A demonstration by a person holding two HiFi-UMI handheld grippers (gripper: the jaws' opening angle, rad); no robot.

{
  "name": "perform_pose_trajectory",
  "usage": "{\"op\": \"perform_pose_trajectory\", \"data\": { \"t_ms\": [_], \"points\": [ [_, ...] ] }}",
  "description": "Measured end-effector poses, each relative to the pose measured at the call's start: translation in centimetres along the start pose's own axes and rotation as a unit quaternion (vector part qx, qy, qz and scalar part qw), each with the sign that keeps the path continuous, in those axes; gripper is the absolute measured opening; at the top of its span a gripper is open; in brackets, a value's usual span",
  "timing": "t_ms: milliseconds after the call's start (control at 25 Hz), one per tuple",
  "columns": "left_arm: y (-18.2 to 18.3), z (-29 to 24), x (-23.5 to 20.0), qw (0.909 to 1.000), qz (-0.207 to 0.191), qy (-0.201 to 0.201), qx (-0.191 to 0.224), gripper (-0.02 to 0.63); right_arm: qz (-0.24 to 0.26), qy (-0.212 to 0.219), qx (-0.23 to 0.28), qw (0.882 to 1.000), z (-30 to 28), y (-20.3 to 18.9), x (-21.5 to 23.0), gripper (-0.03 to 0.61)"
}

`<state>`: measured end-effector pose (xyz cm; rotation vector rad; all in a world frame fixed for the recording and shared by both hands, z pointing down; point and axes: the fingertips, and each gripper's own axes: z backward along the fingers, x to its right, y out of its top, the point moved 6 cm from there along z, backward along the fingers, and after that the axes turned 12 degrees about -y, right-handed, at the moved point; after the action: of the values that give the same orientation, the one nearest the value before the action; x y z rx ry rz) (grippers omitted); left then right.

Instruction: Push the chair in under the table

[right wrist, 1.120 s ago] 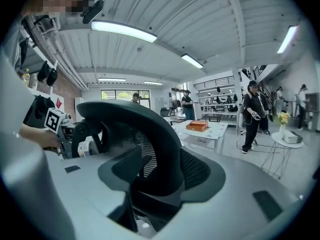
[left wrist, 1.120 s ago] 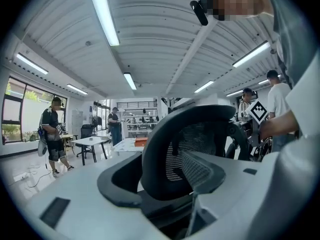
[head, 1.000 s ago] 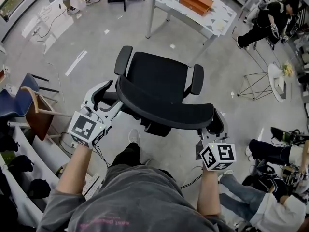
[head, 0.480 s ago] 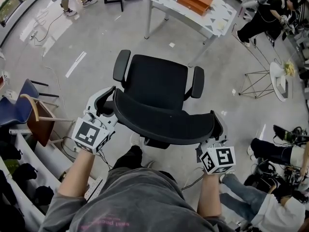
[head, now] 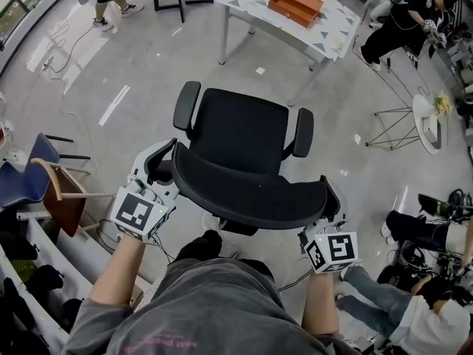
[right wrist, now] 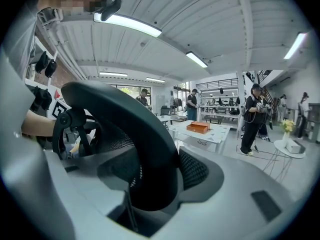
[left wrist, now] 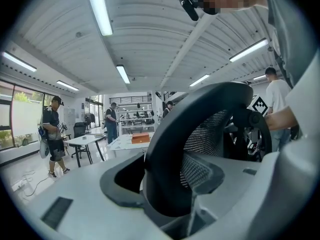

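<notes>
While the person stands behind it, a black office chair (head: 240, 124) rests on open grey floor, its seat facing a white table (head: 325, 35) near the far edge of the floor. An orange box (head: 295, 4) lies on that table.

Both tongs hold the chair's curved backrest (head: 251, 191), one at each end. The left gripper (head: 164, 165) has the backrest's left rim between its jaws. These jaws have just been closing, and they now press on the rim. The right gripper (head: 329, 198) clamps the right rim in the same way, its jaws tight against the mesh.

Compared with a second ago, the chair and both grippers sit slightly lower in the head view. A dark blue chair (head: 22, 176) by the floor's left edge has slid downward too. That reads as the person stepping forward with the chair. The bare floor between chair and table looks hardly narrower, though.

The push seems only just begun. The chair is still well apart from the table, with nothing of it under the tabletop yet.
</notes>
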<state>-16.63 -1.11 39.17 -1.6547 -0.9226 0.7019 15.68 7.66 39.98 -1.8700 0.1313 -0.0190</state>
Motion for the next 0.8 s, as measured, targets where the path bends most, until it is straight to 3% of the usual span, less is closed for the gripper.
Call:
{"op": "perform_pose_trajectory", "data": {
  "t_ms": [280,800],
  "points": [
    [0.5,-1.7,-2.2,0.9997,0.000,-0.025,0.000,0.229,-0.011,-0.025,-0.003,1.000,-1.7,0.3,0.2,0.239],
    [1.9,-7.9,-6.3,0.9997,0.003,-0.025,0.000,0.229,-0.003,-0.024,0.001,1.000,-7.6,1.7,3.7,0.238]
  ]
}}
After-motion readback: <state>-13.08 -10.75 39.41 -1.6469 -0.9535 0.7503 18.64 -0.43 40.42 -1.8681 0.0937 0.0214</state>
